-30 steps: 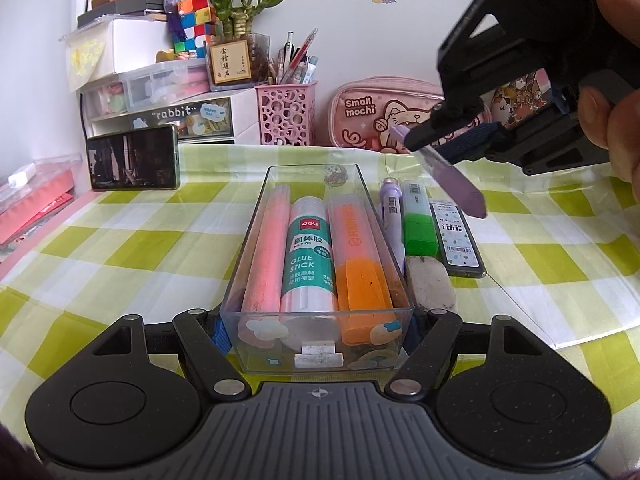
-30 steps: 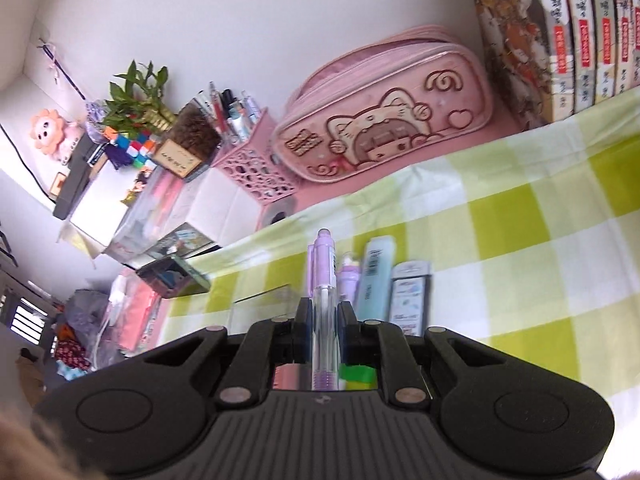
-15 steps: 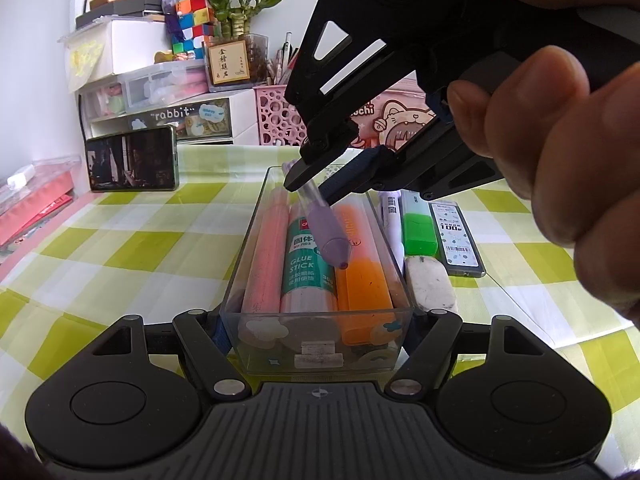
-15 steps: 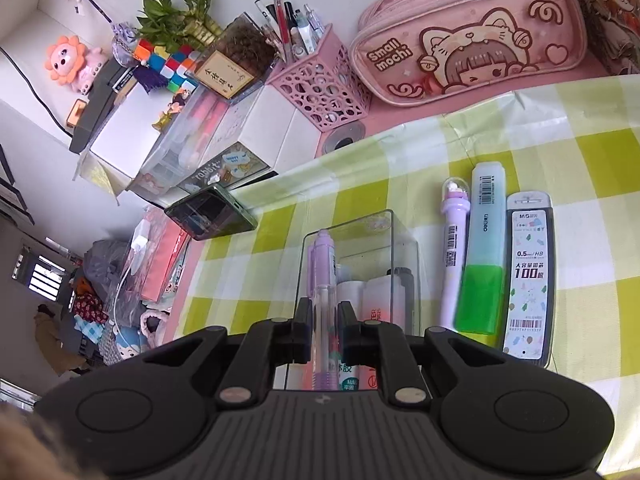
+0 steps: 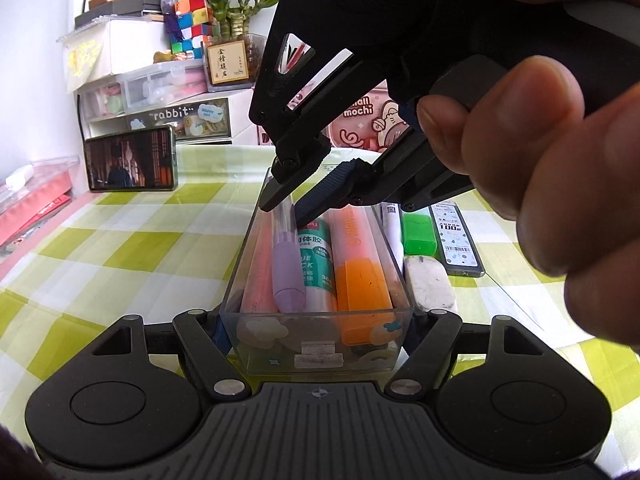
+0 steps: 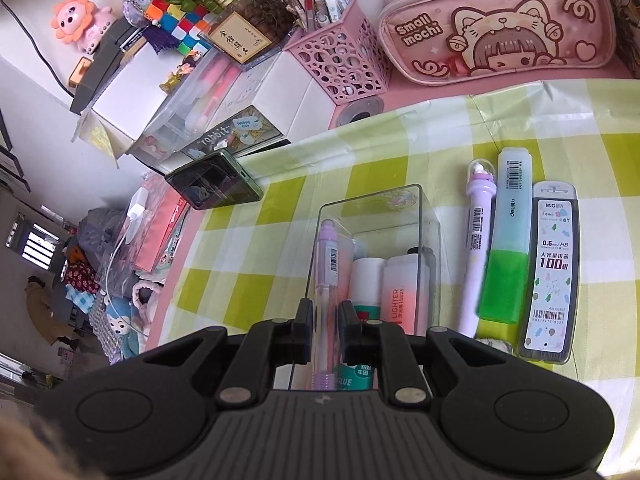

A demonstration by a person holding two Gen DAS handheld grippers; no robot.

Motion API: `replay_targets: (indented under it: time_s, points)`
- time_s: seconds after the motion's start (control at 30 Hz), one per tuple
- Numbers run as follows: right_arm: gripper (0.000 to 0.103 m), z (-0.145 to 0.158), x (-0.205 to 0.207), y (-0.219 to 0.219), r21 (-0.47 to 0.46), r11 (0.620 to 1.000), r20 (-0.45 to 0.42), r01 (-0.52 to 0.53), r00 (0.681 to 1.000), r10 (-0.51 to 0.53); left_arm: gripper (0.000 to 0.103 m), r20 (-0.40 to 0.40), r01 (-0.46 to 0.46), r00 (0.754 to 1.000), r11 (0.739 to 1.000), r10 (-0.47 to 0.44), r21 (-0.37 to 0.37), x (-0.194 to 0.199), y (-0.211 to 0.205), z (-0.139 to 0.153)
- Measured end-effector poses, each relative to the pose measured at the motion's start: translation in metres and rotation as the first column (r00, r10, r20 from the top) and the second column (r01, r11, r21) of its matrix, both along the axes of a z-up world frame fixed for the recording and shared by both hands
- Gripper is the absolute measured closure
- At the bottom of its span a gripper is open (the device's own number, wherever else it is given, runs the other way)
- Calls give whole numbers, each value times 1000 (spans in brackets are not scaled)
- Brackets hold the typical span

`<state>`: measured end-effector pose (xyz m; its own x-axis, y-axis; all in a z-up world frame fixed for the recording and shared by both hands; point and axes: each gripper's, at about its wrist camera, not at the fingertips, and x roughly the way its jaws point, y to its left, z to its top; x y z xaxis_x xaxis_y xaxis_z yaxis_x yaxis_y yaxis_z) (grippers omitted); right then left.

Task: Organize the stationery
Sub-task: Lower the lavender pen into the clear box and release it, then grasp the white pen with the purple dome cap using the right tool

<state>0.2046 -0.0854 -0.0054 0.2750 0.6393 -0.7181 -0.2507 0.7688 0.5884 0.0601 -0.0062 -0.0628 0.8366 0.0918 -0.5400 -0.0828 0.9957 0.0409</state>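
Observation:
A clear plastic box (image 5: pixel 320 344) stands on the checked cloth, and my left gripper (image 5: pixel 318 320) is shut on its near end. Inside lie a pink marker (image 5: pixel 258 276), a glue stick (image 5: pixel 316 264) and an orange highlighter (image 5: pixel 360 276). A purple pen (image 5: pixel 285 260) now lies in the box on top of them, also seen in the right wrist view (image 6: pixel 326 264). My right gripper (image 6: pixel 325 334) hovers over the box, its jaws parted a little around the pen, no longer pinching it.
Right of the box lie a purple pen with a figure cap (image 6: pixel 476 248), a green highlighter (image 6: pixel 506 240), a lead refill case (image 6: pixel 550 272) and an eraser (image 5: pixel 429 284). A phone (image 5: pixel 130 160), pink pen cup (image 6: pixel 344 64) and pink pencil case (image 6: pixel 496 28) stand behind.
My right gripper carried the purple pen from the right down into the box, laid it on the contents and parted its jaws. The left gripper kept hold of the box.

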Motion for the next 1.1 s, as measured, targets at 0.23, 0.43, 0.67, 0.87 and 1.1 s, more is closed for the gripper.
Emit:
replay_targets:
  time_s: [0.23, 0.43, 0.67, 0.87, 1.1]
  points:
    - [72, -4, 4, -4, 32, 999, -25, -37, 999, 38, 30, 1, 1, 1000, 1000, -1, 3, 0, -1, 0]
    - [74, -4, 3, -12, 56, 996, -25, -67, 997, 68, 30, 2, 1, 1000, 1000, -1, 3, -1, -1, 0]
    - [75, -12, 5, -21, 122, 993, -93, 6, 996, 6, 30, 2, 1, 1000, 1000, -1, 4, -1, -2, 0]
    - [75, -7, -2, -25, 102, 994, -59, 43, 998, -37, 30, 2, 1, 1000, 1000, -1, 4, -1, -2, 0]
    - [73, -1, -5, -22, 69, 998, -23, -8, 1000, 9, 30, 2, 1, 1000, 1000, -1, 3, -1, -2, 0]
